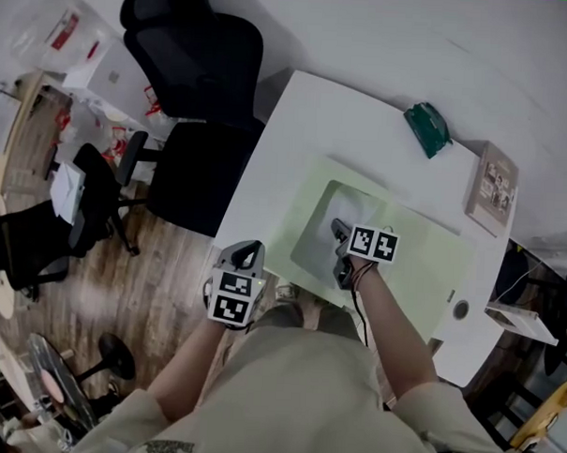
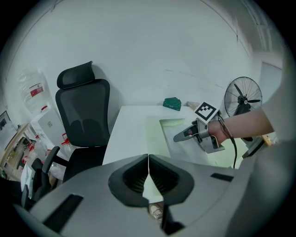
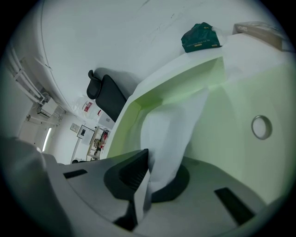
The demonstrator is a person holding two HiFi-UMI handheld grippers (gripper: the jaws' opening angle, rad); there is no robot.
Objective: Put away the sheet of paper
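A white sheet of paper (image 1: 319, 234) lies on the pale green mat (image 1: 423, 260) on the white table (image 1: 312, 119). My right gripper (image 1: 339, 229) rests over the sheet's near side. In the right gripper view its jaws (image 3: 145, 178) are shut on the sheet of paper (image 3: 173, 129), which rises from the jaws and curves out over the mat. My left gripper (image 1: 251, 250) hangs off the table's front left edge, over the floor. Its jaws (image 2: 148, 169) are shut with nothing between them. The left gripper view also shows the right gripper (image 2: 179, 137) on the sheet.
A dark green pouch (image 1: 427, 129) and a brown book (image 1: 492, 188) lie at the table's far side. A round cable hole (image 1: 461, 309) sits near the right front corner. A black office chair (image 1: 200, 86) stands left of the table; a fan (image 2: 243, 99) stands beyond it.
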